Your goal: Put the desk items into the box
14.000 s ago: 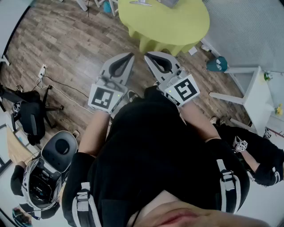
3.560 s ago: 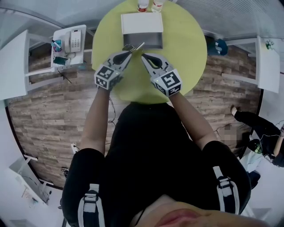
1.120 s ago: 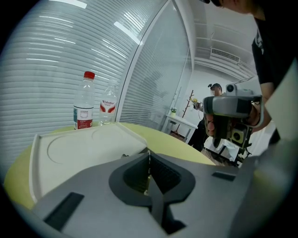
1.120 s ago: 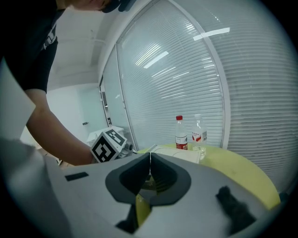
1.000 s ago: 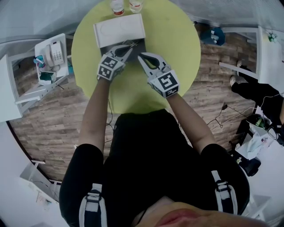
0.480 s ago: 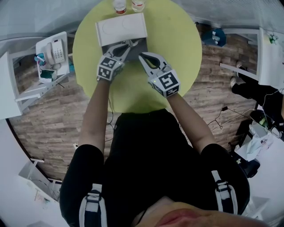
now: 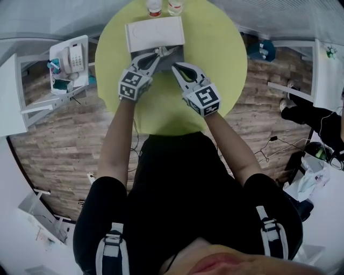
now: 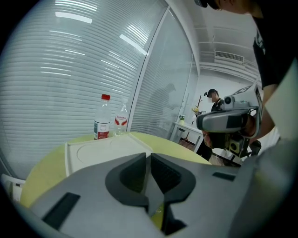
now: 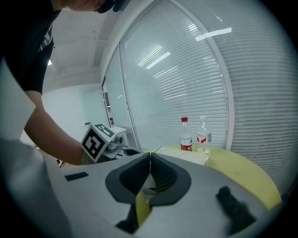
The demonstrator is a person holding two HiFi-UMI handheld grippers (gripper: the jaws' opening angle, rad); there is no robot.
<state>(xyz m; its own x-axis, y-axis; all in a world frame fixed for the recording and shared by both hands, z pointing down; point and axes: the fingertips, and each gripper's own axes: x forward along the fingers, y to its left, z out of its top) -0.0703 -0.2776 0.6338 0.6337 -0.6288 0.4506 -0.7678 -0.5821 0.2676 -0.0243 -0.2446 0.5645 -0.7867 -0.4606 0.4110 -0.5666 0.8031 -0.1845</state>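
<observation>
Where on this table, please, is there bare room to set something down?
Bare: the right side of the table from the box to the rim, the left strip beside the box, and the near edge. Crowded: the middle, where left gripper and right gripper meet at the box, bottles behind it.

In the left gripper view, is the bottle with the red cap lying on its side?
No, the red-capped bottle stands upright on the yellow-green table, beside a clear bottle.
</observation>
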